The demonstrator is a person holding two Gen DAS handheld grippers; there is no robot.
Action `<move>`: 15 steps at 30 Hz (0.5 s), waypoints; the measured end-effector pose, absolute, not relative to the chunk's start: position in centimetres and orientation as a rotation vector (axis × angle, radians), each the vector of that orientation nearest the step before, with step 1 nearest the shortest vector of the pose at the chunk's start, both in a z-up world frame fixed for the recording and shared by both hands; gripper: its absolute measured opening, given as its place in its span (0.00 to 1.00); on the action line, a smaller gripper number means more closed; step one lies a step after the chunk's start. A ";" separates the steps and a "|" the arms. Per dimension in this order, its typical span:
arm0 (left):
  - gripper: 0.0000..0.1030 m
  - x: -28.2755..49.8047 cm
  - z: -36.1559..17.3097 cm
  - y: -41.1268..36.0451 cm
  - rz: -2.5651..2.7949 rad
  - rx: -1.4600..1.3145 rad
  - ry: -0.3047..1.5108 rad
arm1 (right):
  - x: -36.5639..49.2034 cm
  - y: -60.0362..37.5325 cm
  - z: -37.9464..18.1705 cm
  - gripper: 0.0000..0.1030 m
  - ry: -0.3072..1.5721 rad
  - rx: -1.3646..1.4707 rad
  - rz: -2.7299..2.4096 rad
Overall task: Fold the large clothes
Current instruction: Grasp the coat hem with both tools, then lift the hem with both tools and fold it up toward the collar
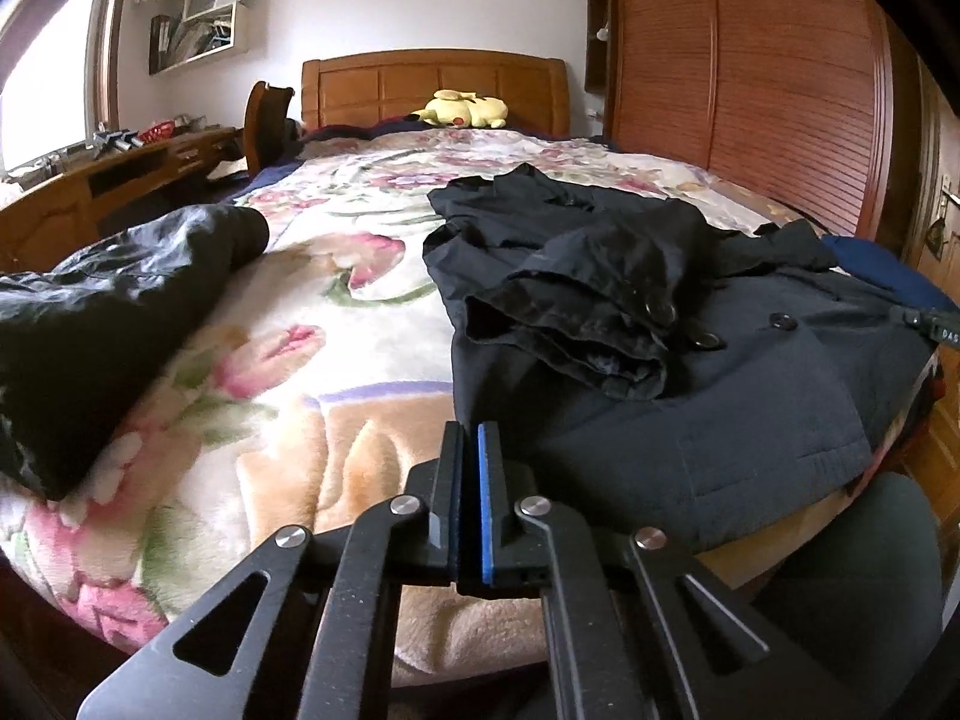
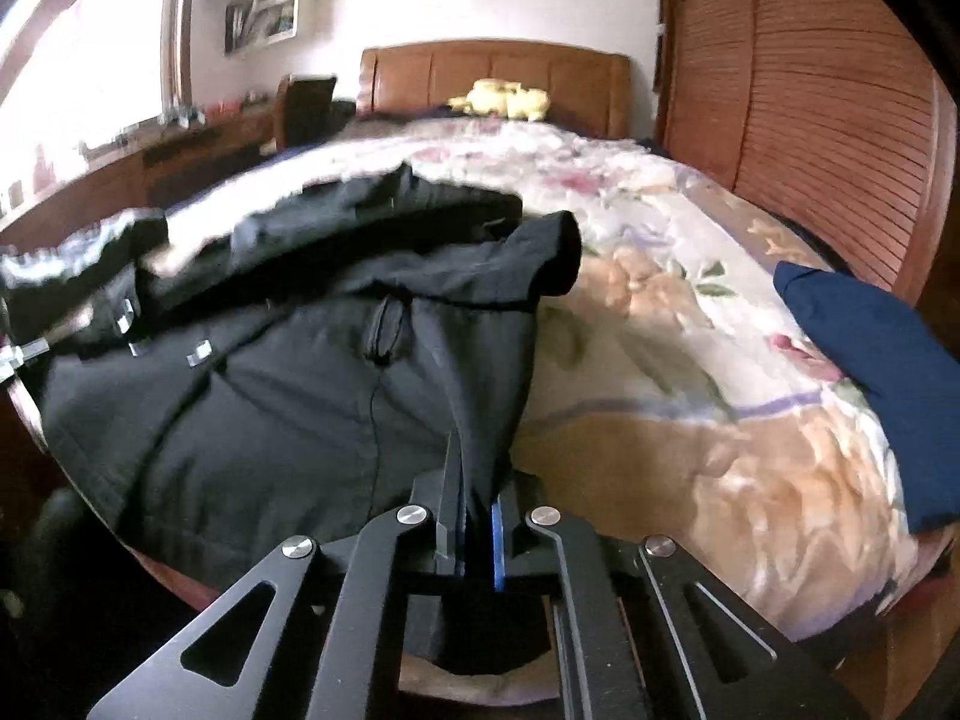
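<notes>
A large dark button-front coat (image 1: 690, 360) lies on the flowered blanket (image 1: 312, 312), with one sleeve (image 1: 576, 324) folded across its front. My left gripper (image 1: 471, 438) is shut and empty, just above the blanket at the coat's left hem. In the right wrist view the same coat (image 2: 270, 396) fills the left half. My right gripper (image 2: 477, 480) is shut on a fold of the coat's right edge, near the bed's foot.
A shiny black jacket (image 1: 108, 300) lies on the bed's left side. A blue cloth (image 2: 876, 372) lies at the right edge. A yellow plush toy (image 1: 465, 109) sits by the wooden headboard (image 1: 432, 81). A wardrobe (image 1: 744, 60) stands right, a desk (image 1: 108, 174) left.
</notes>
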State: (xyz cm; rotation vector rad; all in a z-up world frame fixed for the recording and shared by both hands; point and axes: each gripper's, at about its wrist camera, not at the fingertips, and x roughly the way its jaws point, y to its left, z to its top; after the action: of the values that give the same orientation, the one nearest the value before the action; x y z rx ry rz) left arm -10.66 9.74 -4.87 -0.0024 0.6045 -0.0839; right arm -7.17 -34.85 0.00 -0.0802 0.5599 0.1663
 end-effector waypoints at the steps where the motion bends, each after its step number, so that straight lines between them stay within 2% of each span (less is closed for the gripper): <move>1: 0.05 -10.7 -4.8 9.8 -0.087 -0.006 0.603 | -7.3 -34.7 0.0 0.04 0.560 -0.083 0.170; 7: 0.04 -12.0 -3.5 10.1 -0.106 -0.038 0.559 | -7.6 -34.4 -0.9 0.04 0.581 -0.109 0.183; 15: 0.03 -14.5 2.7 8.8 -0.137 -0.012 0.413 | -9.4 -35.9 2.9 0.04 0.492 -0.090 0.236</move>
State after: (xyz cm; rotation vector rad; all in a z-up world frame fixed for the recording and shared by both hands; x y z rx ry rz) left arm -14.48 8.82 2.67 -0.0115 0.4129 -0.1375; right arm -9.35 -35.90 2.89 -0.0903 0.4923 0.2363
